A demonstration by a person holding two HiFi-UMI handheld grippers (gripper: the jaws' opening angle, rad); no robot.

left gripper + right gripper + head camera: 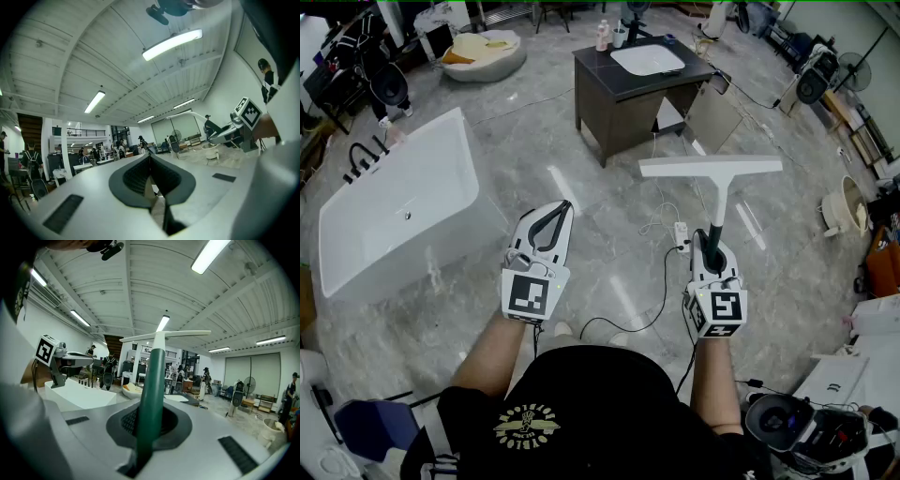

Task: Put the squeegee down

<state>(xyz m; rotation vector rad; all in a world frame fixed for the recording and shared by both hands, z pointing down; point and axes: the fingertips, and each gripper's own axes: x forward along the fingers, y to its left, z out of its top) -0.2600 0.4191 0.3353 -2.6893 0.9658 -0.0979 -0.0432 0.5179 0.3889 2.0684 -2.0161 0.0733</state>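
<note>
While the head view alone shows both grippers together, the left gripper [559, 210] shuts its fingers on nothing and the right gripper [712, 246] clamps the one squeegee [718, 192] by its handle, white blade crosswise beyond the fingertips. The left gripper view shows its two fingers [136, 176] touching, nothing between them. The right gripper view shows up close the green handle pinched between its two fingers [180, 425].
</note>
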